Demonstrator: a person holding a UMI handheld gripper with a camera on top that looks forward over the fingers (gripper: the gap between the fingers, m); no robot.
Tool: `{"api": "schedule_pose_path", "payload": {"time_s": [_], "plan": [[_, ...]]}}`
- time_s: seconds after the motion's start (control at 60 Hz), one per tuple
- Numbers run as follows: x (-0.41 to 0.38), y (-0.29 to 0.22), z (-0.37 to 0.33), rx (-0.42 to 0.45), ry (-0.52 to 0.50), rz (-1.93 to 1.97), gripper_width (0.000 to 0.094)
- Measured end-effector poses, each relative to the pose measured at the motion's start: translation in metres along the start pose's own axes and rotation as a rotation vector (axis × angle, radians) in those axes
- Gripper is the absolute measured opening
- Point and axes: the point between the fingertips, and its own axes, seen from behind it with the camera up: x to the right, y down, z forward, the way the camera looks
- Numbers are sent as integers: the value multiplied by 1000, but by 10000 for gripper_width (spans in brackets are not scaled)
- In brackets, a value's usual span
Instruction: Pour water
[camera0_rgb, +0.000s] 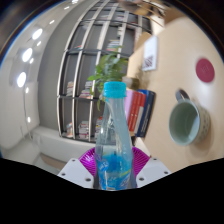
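Note:
A clear plastic water bottle with a light blue cap and a blue label stands upright between my fingers. My gripper is shut on the bottle's lower body, with the purple pads pressing on both sides. The bottle looks lifted, with its base hidden at the fingers. A green mug stands beyond the bottle to the right, tilted in this view, with its open mouth facing me.
A wire rack with shelves stands behind the bottle, and a green plant shows right behind the cap. Some books lean beside the mug. A pale wall with a dark red round spot rises to the right.

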Motion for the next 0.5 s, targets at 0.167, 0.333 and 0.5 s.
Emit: {"api": "schedule_pose_path", "payload": {"time_s": [0.167, 0.333, 0.5], "plan": [[-57, -46, -20, 76, 14, -669, 447], [-66, -105, -41, 130, 109, -1124, 447], [-17, -166, -54, 140, 275, -1413, 469]]}}
